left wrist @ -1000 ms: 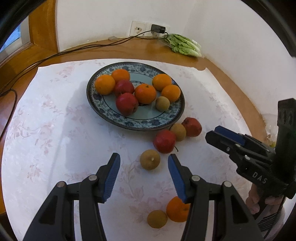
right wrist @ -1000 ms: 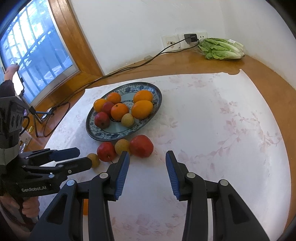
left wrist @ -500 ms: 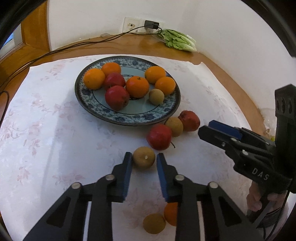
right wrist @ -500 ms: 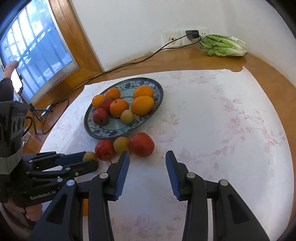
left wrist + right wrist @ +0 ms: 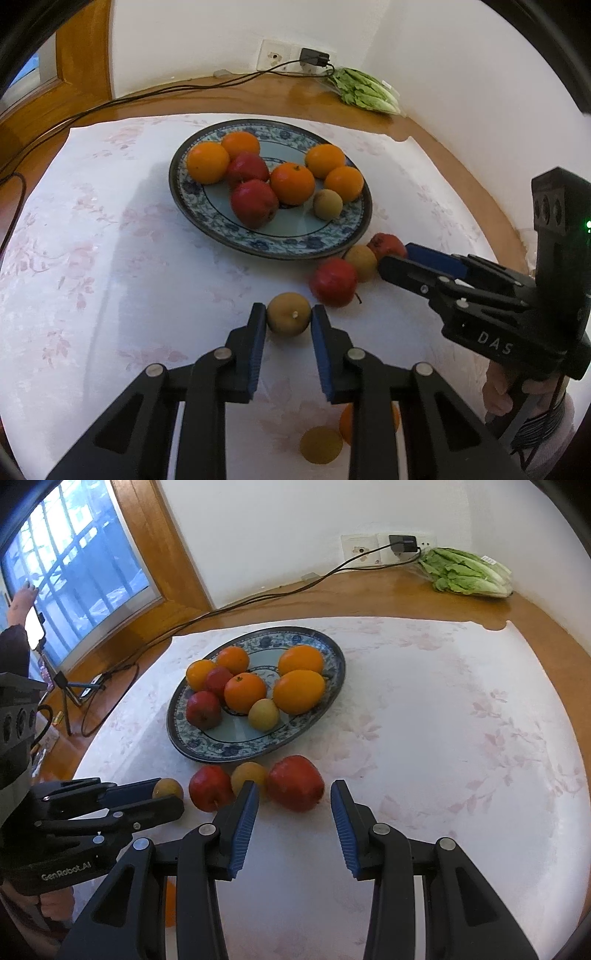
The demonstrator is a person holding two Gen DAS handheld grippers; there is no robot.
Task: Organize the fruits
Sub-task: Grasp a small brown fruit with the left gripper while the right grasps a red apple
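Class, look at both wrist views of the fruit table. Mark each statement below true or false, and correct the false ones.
1. The left gripper is shut on a small brown fruit. True.
2. The right gripper holds a red apple. False: its jaws are open, with the apple beyond them.
3. The plate holds five oranges. True.
4. The lettuce lies on the plate. False: it lies on the bare wood by the wall.

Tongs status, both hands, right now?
Left tongs: closed on the small tan fruit, which sits on the tablecloth.
Right tongs: open, holding nothing.
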